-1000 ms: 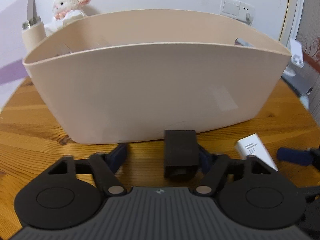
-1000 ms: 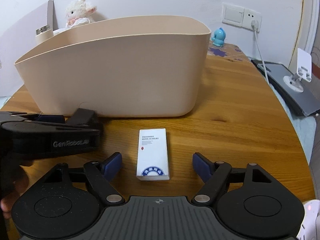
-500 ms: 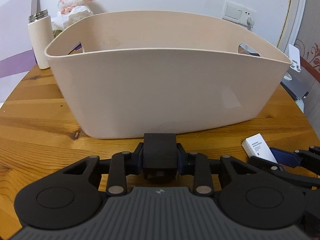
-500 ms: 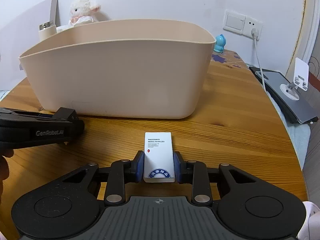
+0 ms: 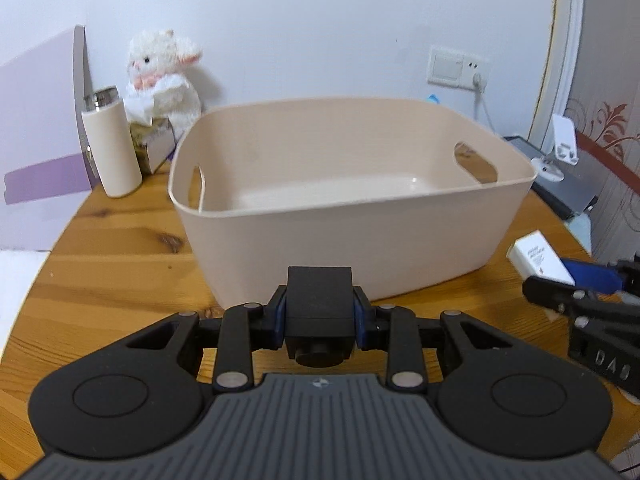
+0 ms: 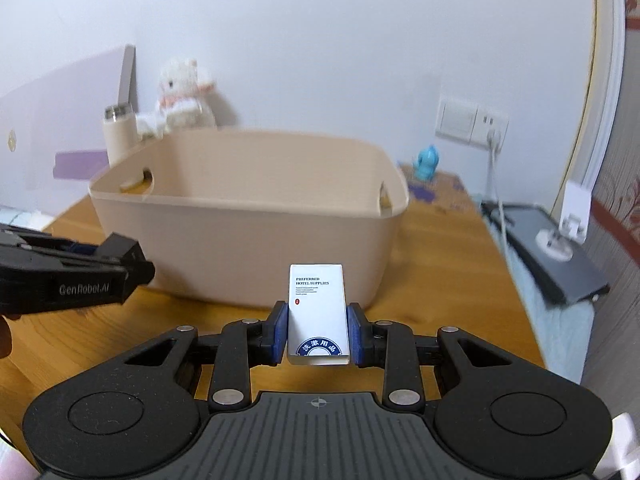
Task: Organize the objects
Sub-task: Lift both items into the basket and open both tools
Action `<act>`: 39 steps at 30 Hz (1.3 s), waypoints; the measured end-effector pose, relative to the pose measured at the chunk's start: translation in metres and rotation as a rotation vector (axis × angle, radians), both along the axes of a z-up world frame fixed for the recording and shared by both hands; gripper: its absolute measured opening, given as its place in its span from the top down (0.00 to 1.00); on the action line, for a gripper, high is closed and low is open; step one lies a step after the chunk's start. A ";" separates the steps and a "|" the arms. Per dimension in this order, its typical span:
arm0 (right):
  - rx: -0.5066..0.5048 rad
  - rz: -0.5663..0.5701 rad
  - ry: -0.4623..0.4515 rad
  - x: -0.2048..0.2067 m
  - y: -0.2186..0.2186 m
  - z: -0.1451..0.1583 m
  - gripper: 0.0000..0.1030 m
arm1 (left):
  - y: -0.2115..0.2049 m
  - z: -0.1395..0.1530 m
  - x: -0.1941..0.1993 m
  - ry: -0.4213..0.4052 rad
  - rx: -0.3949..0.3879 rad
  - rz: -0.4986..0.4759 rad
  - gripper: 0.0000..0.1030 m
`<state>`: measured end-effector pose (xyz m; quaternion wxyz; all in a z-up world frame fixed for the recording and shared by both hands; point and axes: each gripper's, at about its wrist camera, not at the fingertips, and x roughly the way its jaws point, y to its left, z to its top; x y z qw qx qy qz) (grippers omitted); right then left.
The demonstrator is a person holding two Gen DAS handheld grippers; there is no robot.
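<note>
A beige plastic bin (image 5: 348,216) with cut-out handles stands on the wooden table (image 5: 120,264); its inside looks bare. My left gripper (image 5: 319,312) is shut on a small black box (image 5: 319,300), held above the table in front of the bin. My right gripper (image 6: 318,328) is shut on a white hotel-supplies box (image 6: 318,308), also raised in front of the bin (image 6: 248,224). The white box also shows in the left wrist view (image 5: 538,258), and the left gripper with the black box in the right wrist view (image 6: 120,260).
A beige flask (image 5: 112,144), a tissue box (image 5: 154,142) and a white plush lamb (image 5: 162,76) stand behind the bin at the left. A blue figurine (image 6: 428,162), a wall socket with cable (image 6: 472,124) and a dark tablet with phone stand (image 6: 560,248) are at the right.
Both grippers closed on their boxes, the left on the black one and the right on the white one, and lifted them off the table; the bin's inside now shows.
</note>
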<state>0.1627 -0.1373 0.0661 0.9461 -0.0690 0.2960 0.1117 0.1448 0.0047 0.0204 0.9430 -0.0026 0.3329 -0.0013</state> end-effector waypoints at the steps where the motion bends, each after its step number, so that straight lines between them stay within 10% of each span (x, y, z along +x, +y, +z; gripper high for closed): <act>1: 0.003 0.002 -0.014 -0.002 0.000 0.006 0.72 | 0.001 0.004 -0.002 -0.006 0.002 -0.002 0.67; 21: 0.076 0.012 -0.182 0.030 0.037 0.079 0.72 | 0.023 0.078 0.030 -0.114 0.056 0.034 0.67; 39: -0.001 -0.062 0.073 0.123 0.063 0.008 0.71 | 0.024 0.011 0.120 0.134 0.145 0.059 0.67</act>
